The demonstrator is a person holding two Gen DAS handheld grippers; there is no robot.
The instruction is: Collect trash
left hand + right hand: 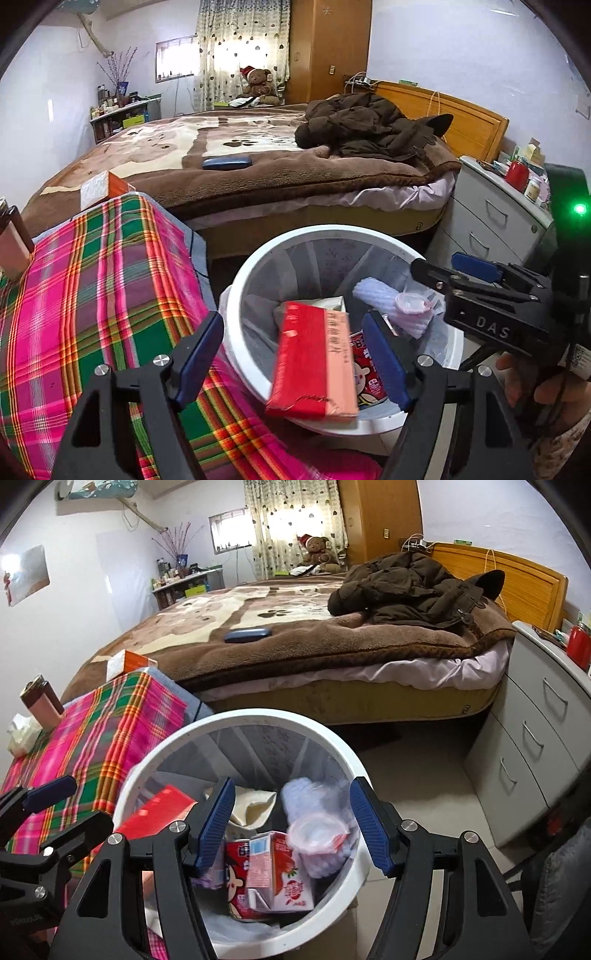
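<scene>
A white trash bin (258, 266) stands on the floor beside the plaid-covered table (92, 280). My left gripper (295, 354) is open just above the bin's near rim. A red and pink box (314, 362) is blurred between its fingers, touching neither pad, and tilts over the bin. My right gripper (291, 830) is open and empty above the bin (177, 738). Inside lie a pink milk carton (275, 871), a red snack pack (236, 878), a clear plastic cup (314, 830) and white tissue (255, 805). The red box shows at the bin's left (159, 812).
On the table stand a brown-capped pink bottle (42, 701), crumpled tissue (20, 734) and an orange and white box (129, 662). A bed (295, 638) with a brown coat (413, 587) and a blue case (247, 634) lies behind. A grey drawer unit (535, 731) stands right.
</scene>
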